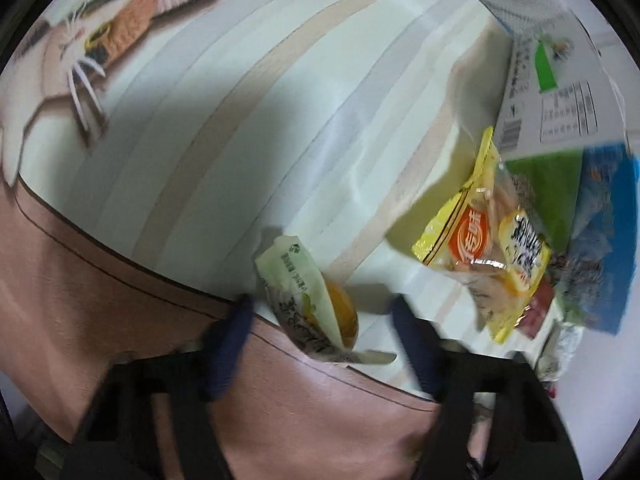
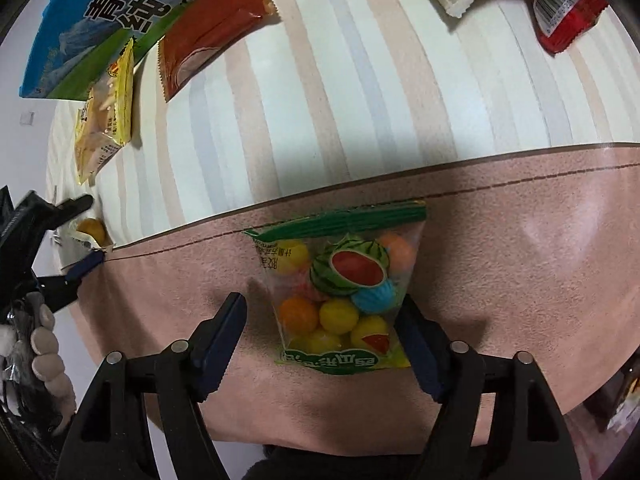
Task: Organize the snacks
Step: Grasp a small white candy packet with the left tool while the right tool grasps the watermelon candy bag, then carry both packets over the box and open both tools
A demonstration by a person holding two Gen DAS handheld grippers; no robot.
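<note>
Right gripper fingers spreading wide around a clear crinkly candy bag of round coloured balls, lying on the pink suede-like mat. Left gripper fingers spread around a pale cake packet. Yellow snack packet lying nearby on striped cloth.

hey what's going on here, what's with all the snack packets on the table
A person is sorting snacks with a handheld gripper in each hand. The left gripper is open around a small pale packet with something orange inside; the right gripper is open around a clear bag of colourful gum balls lying on the pink strip of the cloth. Neither is pinched. Further back on the striped tablecloth lie a yellow packet, an orange-red packet and a blue and green carton.
</note>
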